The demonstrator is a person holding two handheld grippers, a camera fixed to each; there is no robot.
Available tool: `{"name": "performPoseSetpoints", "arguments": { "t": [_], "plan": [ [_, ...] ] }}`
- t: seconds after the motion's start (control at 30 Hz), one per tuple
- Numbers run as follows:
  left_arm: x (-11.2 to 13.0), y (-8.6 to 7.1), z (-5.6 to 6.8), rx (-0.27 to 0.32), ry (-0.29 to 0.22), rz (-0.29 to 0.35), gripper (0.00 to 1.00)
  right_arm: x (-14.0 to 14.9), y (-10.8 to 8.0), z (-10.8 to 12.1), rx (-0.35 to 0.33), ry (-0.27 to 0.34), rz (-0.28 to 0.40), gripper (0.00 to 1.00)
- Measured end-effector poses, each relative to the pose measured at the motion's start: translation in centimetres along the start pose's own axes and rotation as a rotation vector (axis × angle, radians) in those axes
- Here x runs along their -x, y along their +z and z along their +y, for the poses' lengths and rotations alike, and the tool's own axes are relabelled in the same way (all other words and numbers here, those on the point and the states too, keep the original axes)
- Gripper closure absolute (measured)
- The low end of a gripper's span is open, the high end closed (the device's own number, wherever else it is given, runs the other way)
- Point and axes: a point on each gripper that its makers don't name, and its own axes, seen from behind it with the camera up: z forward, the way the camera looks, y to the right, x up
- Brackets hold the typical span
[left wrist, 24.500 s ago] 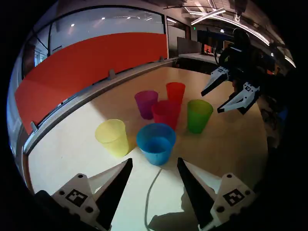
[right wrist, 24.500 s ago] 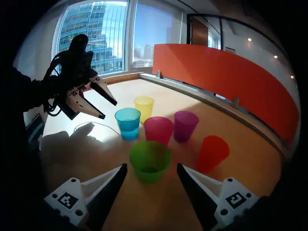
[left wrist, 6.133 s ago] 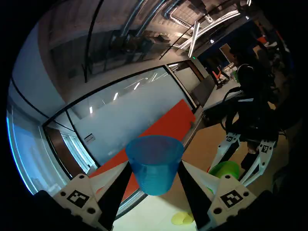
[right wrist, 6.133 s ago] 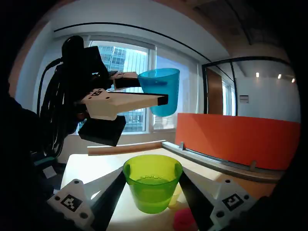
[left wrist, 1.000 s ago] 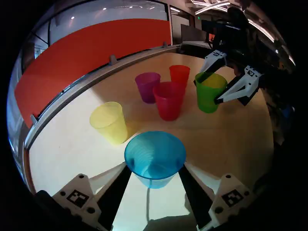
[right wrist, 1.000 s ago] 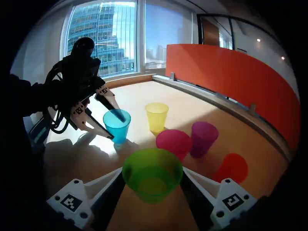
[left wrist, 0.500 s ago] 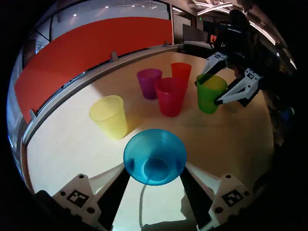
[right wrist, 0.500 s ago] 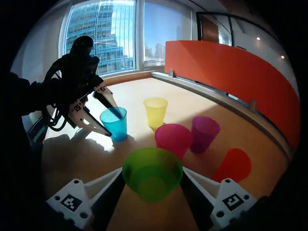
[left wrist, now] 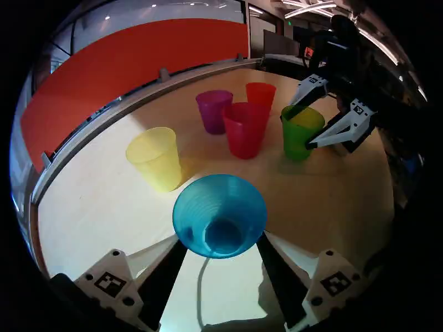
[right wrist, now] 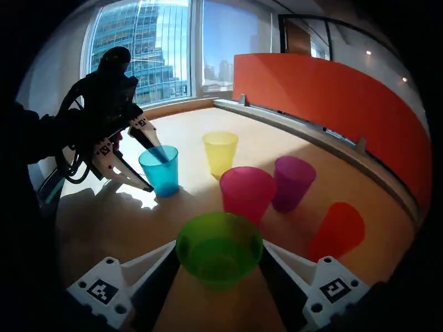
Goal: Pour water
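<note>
A blue cup (left wrist: 220,213) sits upright between the fingers of my left gripper (left wrist: 221,239), which is shut on it just over the pale wooden table (left wrist: 332,193). Its inside looks empty. My right gripper (right wrist: 220,244) is shut on a green cup (right wrist: 220,252) holding a little water. In the right gripper view the blue cup (right wrist: 160,170) stands low at the table with the left gripper (right wrist: 155,172) around it. In the left gripper view the green cup (left wrist: 299,133) is held by the right gripper (left wrist: 297,131) at the far right.
Yellow (left wrist: 154,157), purple (left wrist: 213,110), pink-red (left wrist: 243,130) and orange (left wrist: 260,95) cups stand clustered between the two held cups. An orange partition (left wrist: 127,66) with a rail runs along the table's far side. A person's dark sleeve (right wrist: 39,138) holds the left gripper.
Both grippers have sunk a little with their cups. The blue cup has come down close to the table, and the green cup has dropped slightly too.
</note>
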Motion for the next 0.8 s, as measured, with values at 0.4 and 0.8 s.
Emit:
{"name": "performPoseSetpoints", "arguments": {
  "t": [0.4,0.8],
  "plan": [
    [1.4,-1.0,0.1,-0.021,0.0,-0.029,0.15,0.5,-0.1,0.2,0.014,0.003,0.002,0.09],
    [2.0,-2.5,0.1,-0.04,-0.036,-0.026,0.15,0.9,-0.3,0.2,0.021,0.006,0.012,0.08]
  ]
}}
